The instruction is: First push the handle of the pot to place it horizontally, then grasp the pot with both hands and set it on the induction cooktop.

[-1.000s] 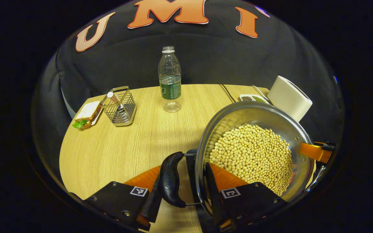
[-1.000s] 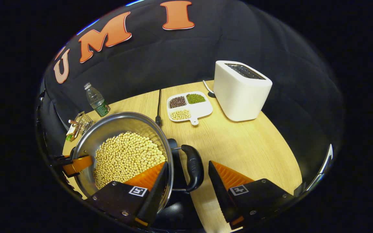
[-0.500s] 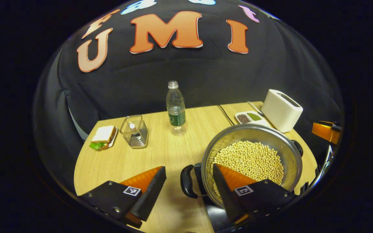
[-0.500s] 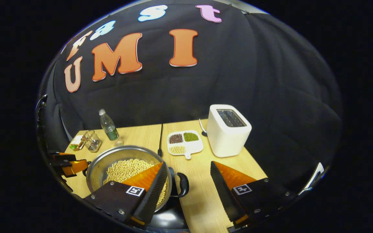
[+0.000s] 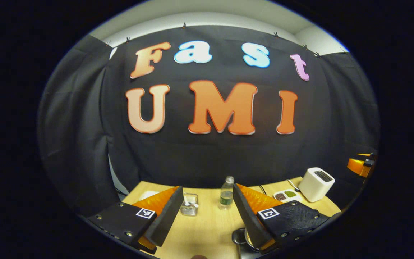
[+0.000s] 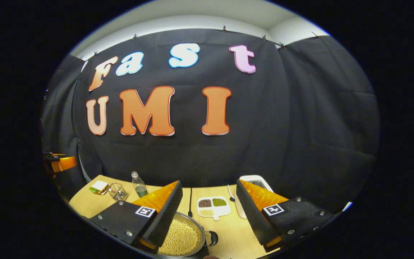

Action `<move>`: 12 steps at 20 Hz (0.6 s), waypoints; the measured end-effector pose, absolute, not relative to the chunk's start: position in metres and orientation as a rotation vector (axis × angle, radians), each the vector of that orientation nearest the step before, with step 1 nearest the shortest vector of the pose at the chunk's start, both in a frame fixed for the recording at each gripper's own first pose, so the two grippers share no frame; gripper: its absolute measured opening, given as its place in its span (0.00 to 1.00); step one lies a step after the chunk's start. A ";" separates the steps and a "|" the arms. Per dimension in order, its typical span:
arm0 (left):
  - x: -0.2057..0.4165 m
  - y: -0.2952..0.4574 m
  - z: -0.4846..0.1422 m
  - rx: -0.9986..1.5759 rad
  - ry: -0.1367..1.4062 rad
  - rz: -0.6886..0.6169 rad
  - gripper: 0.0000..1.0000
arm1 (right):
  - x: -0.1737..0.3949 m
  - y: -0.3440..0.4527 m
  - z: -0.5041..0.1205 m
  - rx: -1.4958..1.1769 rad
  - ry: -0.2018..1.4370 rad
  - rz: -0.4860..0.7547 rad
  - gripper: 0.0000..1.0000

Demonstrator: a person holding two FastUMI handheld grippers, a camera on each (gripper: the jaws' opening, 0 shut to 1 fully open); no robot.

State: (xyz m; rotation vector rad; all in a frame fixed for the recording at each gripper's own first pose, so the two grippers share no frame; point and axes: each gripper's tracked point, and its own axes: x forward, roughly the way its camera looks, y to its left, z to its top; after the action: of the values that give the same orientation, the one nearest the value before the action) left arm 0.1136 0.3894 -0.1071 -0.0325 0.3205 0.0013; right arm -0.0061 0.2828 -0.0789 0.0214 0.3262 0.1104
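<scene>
The steel pot [image 6: 180, 239] full of pale soybeans sits far below on the wooden table [image 6: 228, 237]. One of its black side handles [image 6: 212, 238] points right. In the left gripper view a sliver of the pot [image 5: 247, 240] peeks out beside my right finger, over a black slab [image 5: 242, 250]. My left gripper [image 5: 207, 190] hangs high above the table, open, with nothing between its fingers. My right gripper [image 6: 208, 185] is just as high, open and empty. Each gripper also shows as an orange tip at the rim of the other's view, the right gripper [image 5: 361, 165] and the left gripper [image 6: 61, 162].
A white toaster [image 5: 316, 183] and a divided dish of beans [image 6: 212, 207] stand at the back right. A water bottle [image 5: 226, 192], a wire basket [image 5: 189, 208] and a sandwich [image 6: 99, 187] stand at the back left. A black cable [image 6: 190, 201] runs behind the pot.
Both grippers have drawn away from the pot's handles and risen high above the table. The pot stays down on the black slab. Both views now tilt up toward the wall.
</scene>
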 end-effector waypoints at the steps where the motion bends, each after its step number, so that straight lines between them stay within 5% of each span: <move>1: 0.117 0.402 -0.085 -0.042 0.276 0.022 0.88 | -0.005 0.288 -0.064 0.021 0.293 0.115 0.93; 5: 0.119 0.445 -0.007 -0.036 0.114 0.082 0.87 | 0.002 0.304 0.003 0.034 0.156 0.161 0.89; 6: 0.118 0.451 0.010 -0.028 0.085 0.099 0.87 | 0.004 0.306 0.016 0.025 0.134 0.163 0.97; 9: 0.113 0.469 0.074 -0.037 -0.044 0.120 0.87 | 0.004 0.315 0.047 0.026 0.091 0.177 0.97; 11: 0.110 0.474 0.102 -0.044 -0.118 0.120 0.87 | 0.005 0.320 0.062 0.039 0.059 0.185 0.89; 12: 0.105 0.475 0.109 -0.034 -0.145 0.117 0.87 | 0.005 0.321 0.069 0.040 0.049 0.185 0.97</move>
State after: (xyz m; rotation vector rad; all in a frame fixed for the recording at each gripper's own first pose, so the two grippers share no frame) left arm 0.1050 0.4750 0.1091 -0.0337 -0.1446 0.1172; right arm 0.0050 0.3210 0.0685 0.0403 0.0489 0.1853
